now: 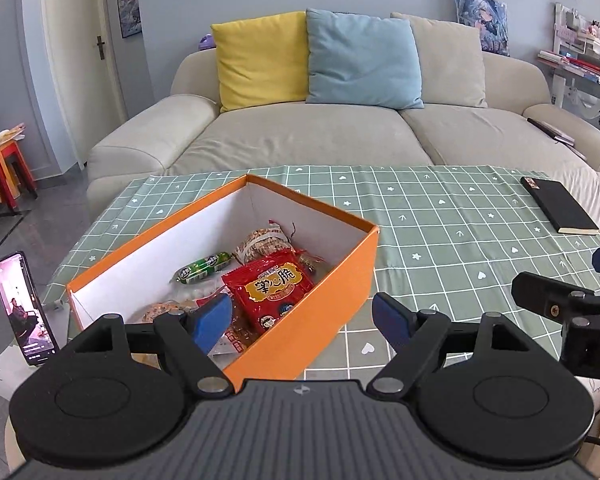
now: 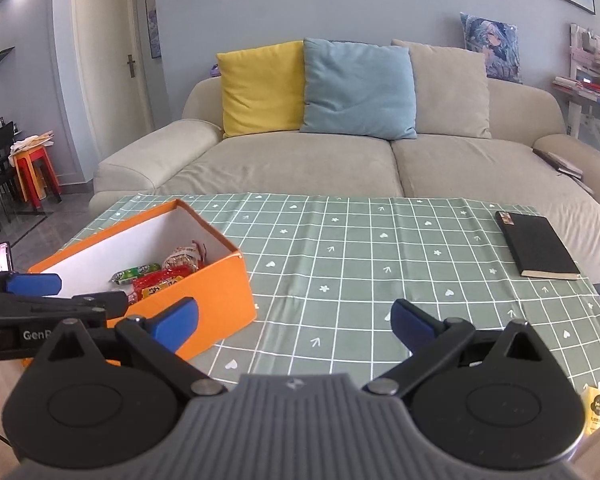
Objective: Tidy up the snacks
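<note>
1. Orange box (image 1: 300,320): landmark; open-topped, white inside, set on the green checked tablecloth (image 1: 440,216), long axis running from near corner away toward the sofa (image 1: 300,140)
2. Red snack packet (image 1: 269,292): inside the box at its near end, lying flat, yellow label with Chinese characters, not read with confidence
3. Green wrapped snack (image 1: 204,267): inside the box, just left of the red packet; print too small to read
4. Netted brown snack pack (image 1: 262,240): inside the box, beyond the red packet
5. Further wrappers under and beside the red packet, near end of the box; kinds unclear
6. Left gripper (image 1: 302,316): spread wide, holding nothing, poised at the near corner of the box, one blue pad over the interior, the other outside the right wall; judged the nearer tool to the box
7. Right gripper (image 2: 292,320): spread wide, holding nothing, to the right of the box over bare cloth
8. Yellow packet (image 2: 598,408): off the box's right, at the near table edge, partly cut off; judged the one snack left outside, nearer the right gripper
9. Black notebook (image 2: 536,246): well right of the box
10. Phone (image 1: 24,308): left of the box, propped upright, screen lit
11. Legible writing: "GenR", cut off, on the left gripper body seen from the right wrist
</note>
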The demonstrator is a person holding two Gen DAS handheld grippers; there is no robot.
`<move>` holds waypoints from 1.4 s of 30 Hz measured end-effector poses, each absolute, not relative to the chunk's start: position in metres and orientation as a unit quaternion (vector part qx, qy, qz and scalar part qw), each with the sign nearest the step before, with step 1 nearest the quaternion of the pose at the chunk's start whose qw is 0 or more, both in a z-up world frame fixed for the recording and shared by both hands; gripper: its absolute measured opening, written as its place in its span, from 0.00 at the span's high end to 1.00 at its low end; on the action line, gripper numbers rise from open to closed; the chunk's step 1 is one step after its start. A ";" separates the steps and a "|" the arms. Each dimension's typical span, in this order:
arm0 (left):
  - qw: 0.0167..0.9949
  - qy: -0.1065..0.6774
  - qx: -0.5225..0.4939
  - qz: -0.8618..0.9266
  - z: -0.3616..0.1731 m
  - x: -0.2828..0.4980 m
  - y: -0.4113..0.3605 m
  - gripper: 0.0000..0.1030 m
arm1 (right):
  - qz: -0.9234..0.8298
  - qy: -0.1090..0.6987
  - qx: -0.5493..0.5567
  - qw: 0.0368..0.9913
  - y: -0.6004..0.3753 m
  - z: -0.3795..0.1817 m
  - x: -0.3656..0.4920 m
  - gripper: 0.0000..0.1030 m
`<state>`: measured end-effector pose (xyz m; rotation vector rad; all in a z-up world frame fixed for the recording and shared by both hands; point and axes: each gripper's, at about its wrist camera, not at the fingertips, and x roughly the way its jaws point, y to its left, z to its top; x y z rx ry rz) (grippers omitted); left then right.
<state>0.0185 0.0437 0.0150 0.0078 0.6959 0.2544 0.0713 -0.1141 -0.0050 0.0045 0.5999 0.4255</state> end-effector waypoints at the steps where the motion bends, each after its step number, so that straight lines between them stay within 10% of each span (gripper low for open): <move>1: 0.932 0.341 0.004 0.125 0.015 0.019 0.044 0.09 | 0.208 0.293 0.002 0.933 -0.114 -0.005 0.071 0.04; 42: 0.933 0.345 0.000 0.106 0.014 0.021 0.039 0.09 | 0.196 0.275 -0.014 0.941 -0.120 0.000 0.068 0.04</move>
